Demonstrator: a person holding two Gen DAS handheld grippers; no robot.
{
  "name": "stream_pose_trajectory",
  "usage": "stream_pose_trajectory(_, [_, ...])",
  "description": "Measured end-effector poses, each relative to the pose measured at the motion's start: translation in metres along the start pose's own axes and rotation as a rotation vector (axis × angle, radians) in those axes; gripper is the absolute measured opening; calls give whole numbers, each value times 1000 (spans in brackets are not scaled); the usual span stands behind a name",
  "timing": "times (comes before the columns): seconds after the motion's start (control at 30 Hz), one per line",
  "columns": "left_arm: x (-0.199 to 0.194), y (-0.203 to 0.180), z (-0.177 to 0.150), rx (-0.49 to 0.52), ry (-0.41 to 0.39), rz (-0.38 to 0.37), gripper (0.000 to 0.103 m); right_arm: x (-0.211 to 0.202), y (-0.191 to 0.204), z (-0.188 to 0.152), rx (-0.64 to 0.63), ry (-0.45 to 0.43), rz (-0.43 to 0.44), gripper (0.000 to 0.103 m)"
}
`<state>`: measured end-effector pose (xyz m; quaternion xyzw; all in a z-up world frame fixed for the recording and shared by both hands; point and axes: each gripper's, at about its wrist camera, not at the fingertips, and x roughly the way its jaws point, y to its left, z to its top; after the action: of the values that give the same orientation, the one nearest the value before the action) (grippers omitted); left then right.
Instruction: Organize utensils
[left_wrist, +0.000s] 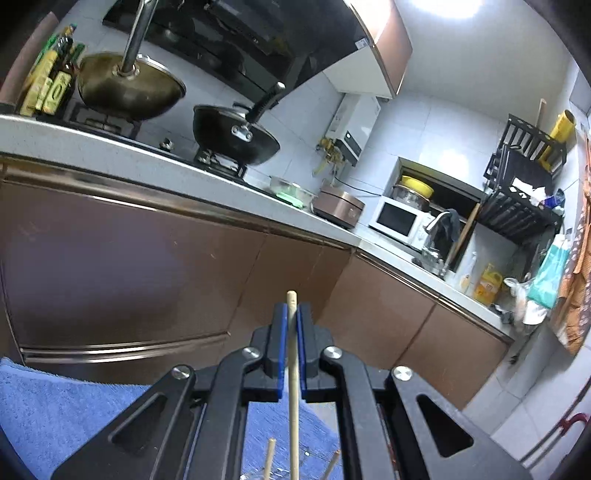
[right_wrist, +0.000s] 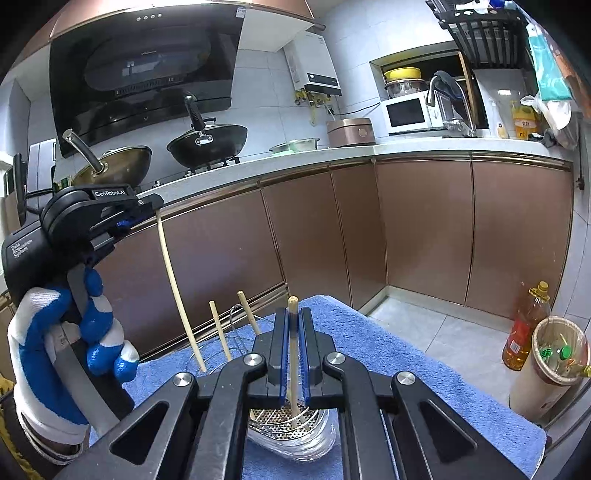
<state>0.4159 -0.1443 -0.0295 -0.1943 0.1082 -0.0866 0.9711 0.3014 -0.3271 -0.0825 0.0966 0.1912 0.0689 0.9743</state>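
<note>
In the left wrist view my left gripper (left_wrist: 291, 310) is shut on a pale wooden chopstick (left_wrist: 293, 369) that stands upright between the blue pads. Seen from the right wrist, the left gripper (right_wrist: 157, 205) holds that chopstick (right_wrist: 173, 284) by its top, and its lower end reaches the rim of a utensil holder (right_wrist: 284, 424), a perforated metal insert in a clear jar. My right gripper (right_wrist: 293, 314) is shut on a second chopstick (right_wrist: 293, 350) whose lower end stands inside the holder. Two more chopsticks (right_wrist: 220, 332) lean in the holder.
The holder stands on a blue towel (right_wrist: 388, 369) over a low table. Brown cabinets (right_wrist: 424, 229) and a counter with two woks (right_wrist: 207, 144) lie ahead. An oil bottle (right_wrist: 524, 328) and a bin (right_wrist: 554, 354) stand on the floor at right. A gloved hand (right_wrist: 74, 350) grips the left tool.
</note>
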Motion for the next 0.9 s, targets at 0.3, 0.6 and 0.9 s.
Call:
stream_pose_trajectory(0.3, [13, -7, -54, 92, -25, 53, 6, 10, -4, -9, 5, 32, 0, 7])
stream_pose_trajectory(0.6, [-9, -10, -55, 145, 44, 9, 45, -3, -8, -8, 20, 30, -16, 30])
stream_pose_trajectory(0.9, [-64, -7, -34, 230, 76, 24, 61, -50, -7, 1, 79, -23, -40, 40])
